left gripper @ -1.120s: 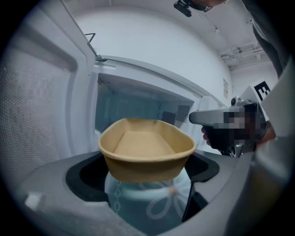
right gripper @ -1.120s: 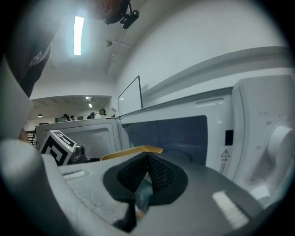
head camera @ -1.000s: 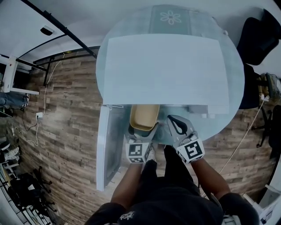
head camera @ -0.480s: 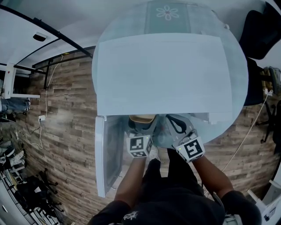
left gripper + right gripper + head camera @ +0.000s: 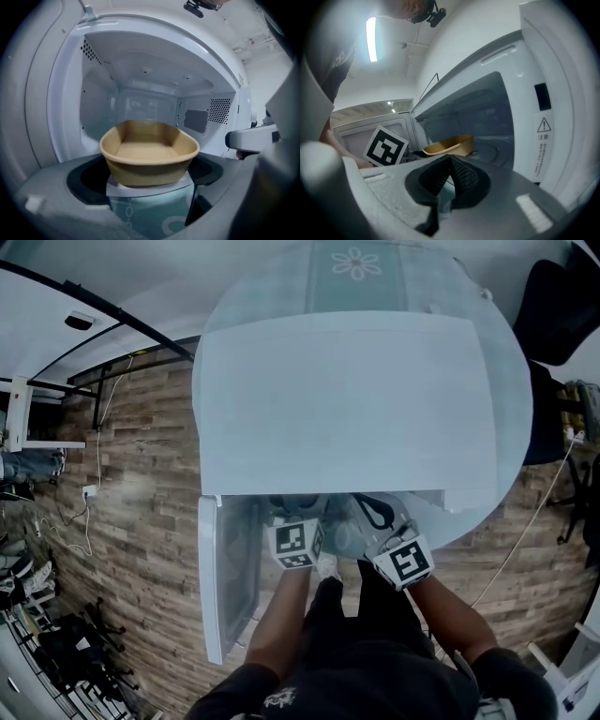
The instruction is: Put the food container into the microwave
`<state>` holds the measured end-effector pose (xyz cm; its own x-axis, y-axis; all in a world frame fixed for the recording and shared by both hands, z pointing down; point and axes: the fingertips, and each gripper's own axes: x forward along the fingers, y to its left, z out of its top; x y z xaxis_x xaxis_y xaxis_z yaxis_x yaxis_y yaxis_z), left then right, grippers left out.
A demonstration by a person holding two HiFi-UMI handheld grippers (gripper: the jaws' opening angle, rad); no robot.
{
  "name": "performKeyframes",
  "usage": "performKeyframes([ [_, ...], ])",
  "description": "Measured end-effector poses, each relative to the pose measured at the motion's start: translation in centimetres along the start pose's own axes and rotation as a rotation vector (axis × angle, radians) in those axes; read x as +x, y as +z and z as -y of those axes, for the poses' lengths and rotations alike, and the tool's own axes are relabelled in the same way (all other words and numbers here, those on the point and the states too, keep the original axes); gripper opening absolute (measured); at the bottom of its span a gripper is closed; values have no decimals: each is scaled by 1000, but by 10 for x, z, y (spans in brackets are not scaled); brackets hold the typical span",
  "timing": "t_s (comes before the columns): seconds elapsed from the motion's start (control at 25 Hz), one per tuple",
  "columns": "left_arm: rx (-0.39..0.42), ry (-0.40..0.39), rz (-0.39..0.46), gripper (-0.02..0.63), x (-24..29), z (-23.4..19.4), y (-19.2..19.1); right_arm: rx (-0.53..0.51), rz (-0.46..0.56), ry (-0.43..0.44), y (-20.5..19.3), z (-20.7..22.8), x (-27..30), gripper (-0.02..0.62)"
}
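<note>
The tan food container [image 5: 149, 157] hangs in the mouth of the open white microwave [image 5: 347, 399], above its glass turntable [image 5: 211, 169]. My left gripper [image 5: 150, 190] is shut on the container's near wall. From above, the microwave's top hides the container and the left jaws; only the left gripper's marker cube [image 5: 295, 545] shows. My right gripper [image 5: 450, 174] is shut on nothing, just right of the left one at the microwave's front. In its view the container [image 5: 447, 146] sits ahead, inside the cavity.
The microwave door [image 5: 214, 577] stands swung open at my left. The microwave sits on a round table with a pale teal cloth [image 5: 356, 277]. A warning label [image 5: 543, 126] marks the front frame on the right. A dark chair [image 5: 553, 306] stands beyond the table's right edge.
My left gripper has pushed forward with the container, which has slid under the microwave's top and out of the head view. The right gripper crept forward slightly.
</note>
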<state>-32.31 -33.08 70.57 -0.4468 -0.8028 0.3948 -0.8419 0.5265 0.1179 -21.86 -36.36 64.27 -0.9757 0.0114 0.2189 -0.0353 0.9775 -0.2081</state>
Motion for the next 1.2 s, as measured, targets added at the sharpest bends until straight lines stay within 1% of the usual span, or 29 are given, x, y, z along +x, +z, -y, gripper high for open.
performKeyframes([
  [0.24,13,16,8,525,9,3,5,7,7,-13,3,10,-1,1],
  [0.36,20,27,10,525,12,4,6,4,6,-33,4,18,-6,2],
  [0.6,63,50,15,525,19,3,6,3,-13,-53,-3,26,-12,0],
  [0.76,51,72,3,525,23,1,2,7,-19,-49,-5,24,-13,0],
  [0.92,57,100,13,525,26,-1,1,8,-14,-42,-4,19,-13,2],
  [1.2,65,81,34,528,14,3,0,13,-7,-49,-1,7,-19,1],
])
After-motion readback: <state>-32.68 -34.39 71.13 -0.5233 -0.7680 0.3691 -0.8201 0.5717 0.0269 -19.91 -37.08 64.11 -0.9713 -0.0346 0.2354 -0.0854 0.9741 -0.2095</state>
